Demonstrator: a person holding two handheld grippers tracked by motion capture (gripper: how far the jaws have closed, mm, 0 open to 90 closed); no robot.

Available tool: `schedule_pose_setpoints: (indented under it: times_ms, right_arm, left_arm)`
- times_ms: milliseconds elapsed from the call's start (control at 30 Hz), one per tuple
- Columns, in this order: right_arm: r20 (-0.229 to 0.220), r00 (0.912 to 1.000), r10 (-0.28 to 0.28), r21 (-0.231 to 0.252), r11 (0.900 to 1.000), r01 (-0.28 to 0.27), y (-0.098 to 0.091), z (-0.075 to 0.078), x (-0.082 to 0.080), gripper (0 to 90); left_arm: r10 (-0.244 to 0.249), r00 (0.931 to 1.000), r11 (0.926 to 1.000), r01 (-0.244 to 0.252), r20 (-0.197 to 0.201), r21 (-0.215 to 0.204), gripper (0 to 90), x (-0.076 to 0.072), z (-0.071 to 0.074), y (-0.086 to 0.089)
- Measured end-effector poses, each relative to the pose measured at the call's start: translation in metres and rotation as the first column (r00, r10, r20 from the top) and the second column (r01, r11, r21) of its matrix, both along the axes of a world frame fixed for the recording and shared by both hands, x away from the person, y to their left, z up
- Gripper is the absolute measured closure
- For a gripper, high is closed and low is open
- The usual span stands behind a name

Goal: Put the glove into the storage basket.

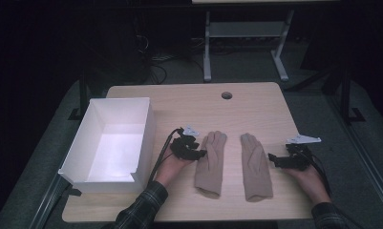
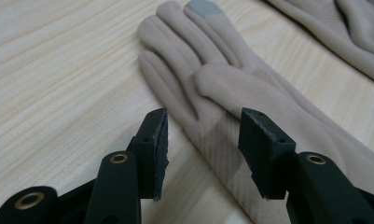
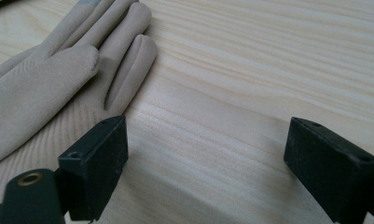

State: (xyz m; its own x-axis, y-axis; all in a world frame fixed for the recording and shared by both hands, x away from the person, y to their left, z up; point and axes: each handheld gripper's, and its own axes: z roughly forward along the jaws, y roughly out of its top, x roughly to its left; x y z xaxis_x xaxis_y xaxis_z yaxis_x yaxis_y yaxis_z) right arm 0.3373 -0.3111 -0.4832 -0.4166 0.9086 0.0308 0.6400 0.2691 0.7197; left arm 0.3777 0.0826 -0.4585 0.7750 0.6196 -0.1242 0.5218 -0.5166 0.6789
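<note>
High view — white box (image 1: 113,143), two gloves (image 1: 211,162) beside

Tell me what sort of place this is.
Probably a lab or workshop, dimly lit: a small wooden table with a cable hole, loose cables on the carpeted floor behind it, and a metal bench frame beyond.

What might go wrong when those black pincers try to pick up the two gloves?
The left gripper stands open over the edge of the left glove, so it may pinch only a thin fold that slips out. The right gripper is open over bare table beside the right glove and may close on nothing.
</note>
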Motion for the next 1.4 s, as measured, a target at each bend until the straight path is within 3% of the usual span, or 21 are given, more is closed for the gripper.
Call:
schedule_pose_setpoints:
  times_ms: [67,267,433,567,667,700,733,800,900,933,1000,1400]
  right_arm:
    - [0.000,1.0000,0.000,0.000,1.0000,0.000,0.000,0.000,0.000,13.2]
    - [0.000,1.0000,0.001,0.000,1.0000,-0.001,0.000,0.000,0.000,13.1]
    - [-0.001,1.0000,0.008,0.001,1.0000,-0.008,0.000,0.000,-0.001,13.4]
    - [-0.001,0.9989,0.048,-0.001,0.9989,-0.048,0.001,0.000,-0.002,14.3]
    - [-0.008,0.9972,0.075,0.004,0.9972,-0.075,0.001,0.005,-0.005,35.0]
    - [-0.011,0.9912,0.132,0.036,0.9906,-0.132,0.003,0.009,-0.009,58.2]
    - [-0.011,0.9912,0.132,0.036,0.9906,-0.132,0.003,0.009,-0.009,58.2]
    - [-0.014,0.9818,0.189,0.068,0.9799,-0.188,0.006,0.012,-0.012,70.3]
    - [-0.013,0.9672,0.254,0.094,0.9633,-0.252,0.012,0.015,-0.015,84.9]
    - [-0.020,0.9581,0.286,0.095,0.9545,-0.283,0.015,0.015,-0.015,89.4]
    - [-0.036,0.9516,0.305,0.103,0.9483,-0.300,0.018,0.014,-0.015,90.0]
    - [-0.051,0.9389,0.340,0.094,0.9376,-0.335,0.039,0.013,-0.014,90.0]
  left_arm:
    - [0.003,1.0000,1.0000,-0.003,-0.001,0.005,52.1,0.001,-0.003,-0.001]
    - [-0.025,0.9997,0.9991,0.025,-0.007,0.033,64.3,-0.001,-0.005,-0.005]
    - [-0.039,0.9986,0.9992,0.039,-0.035,0.010,81.4,-0.002,-0.006,-0.006]
    - [-0.038,0.9981,0.9992,0.038,-0.048,-0.014,84.0,0.000,-0.007,-0.004]
    - [-0.035,0.9979,0.9990,0.034,-0.055,-0.031,84.1,0.000,-0.008,-0.003]
    - [-0.036,0.9979,0.9990,0.034,-0.054,-0.029,84.1,0.000,-0.008,-0.003]
    - [-0.043,0.9977,0.9990,0.042,-0.052,-0.018,84.1,0.001,-0.008,-0.003]
    - [-0.037,0.9981,0.9991,0.036,-0.050,-0.023,84.1,0.000,-0.008,-0.004]
    - [-0.038,0.9982,0.9991,0.037,-0.046,-0.021,84.1,0.000,-0.008,-0.004]
    - [-0.039,0.9982,0.9991,0.038,-0.046,-0.019,84.1,0.000,-0.008,-0.004]
    - [-0.042,0.9981,0.9990,0.041,-0.045,-0.016,84.1,0.000,-0.008,-0.004]
    - [-0.045,0.9983,0.9990,0.045,-0.038,-0.005,84.4,0.000,-0.007,-0.005]
